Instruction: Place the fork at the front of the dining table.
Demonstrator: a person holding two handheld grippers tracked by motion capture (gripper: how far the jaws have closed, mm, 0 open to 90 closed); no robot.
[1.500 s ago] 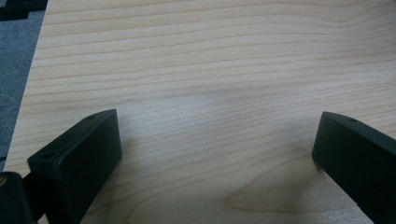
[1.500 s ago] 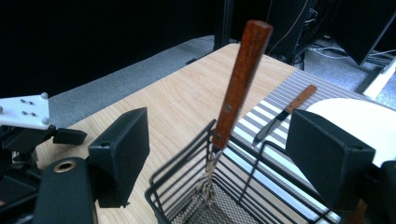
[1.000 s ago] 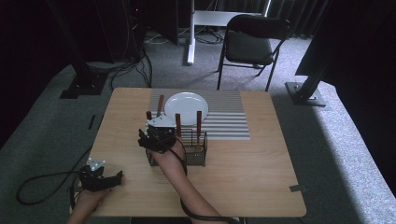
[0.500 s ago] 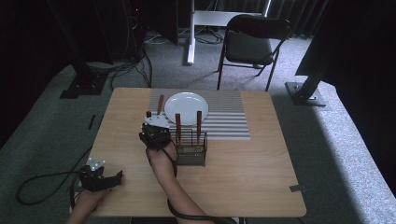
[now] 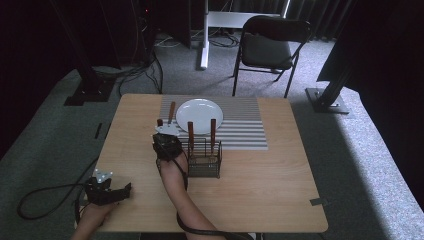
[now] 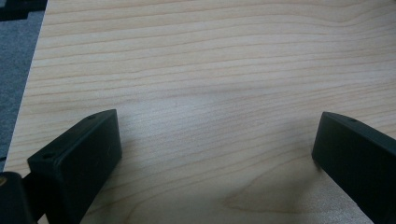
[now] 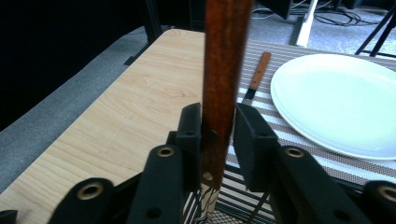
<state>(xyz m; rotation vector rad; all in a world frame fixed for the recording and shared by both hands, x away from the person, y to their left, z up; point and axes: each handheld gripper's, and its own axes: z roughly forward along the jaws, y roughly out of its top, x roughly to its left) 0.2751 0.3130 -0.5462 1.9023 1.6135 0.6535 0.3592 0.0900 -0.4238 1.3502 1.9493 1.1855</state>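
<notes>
My right gripper [image 5: 167, 140] hovers at the left side of a black wire caddy [image 5: 204, 164]. It is shut on a wooden-handled utensil [image 7: 224, 70] held upright; the utensil's lower end is hidden behind the jaws. In the caddy stand two more wooden handles [image 5: 190, 131] [image 5: 213, 129]. A white plate [image 5: 199, 115] lies on a striped placemat [image 5: 240, 131] behind it. Another wooden-handled utensil [image 7: 258, 74] lies flat on the mat left of the plate [image 7: 345, 102]. My left gripper [image 6: 215, 149] is open over bare wood at the table's front left corner [image 5: 107, 191].
The wooden table [image 5: 260, 185] has free surface to the right of and in front of the caddy. A black folding chair [image 5: 267, 47] stands on the carpet beyond the far edge. A cable [image 5: 45, 192] trails off the left side.
The right forearm has swung a little to the left while its gripper stays beside the caddy with the handle in it. The left gripper has not moved.
</notes>
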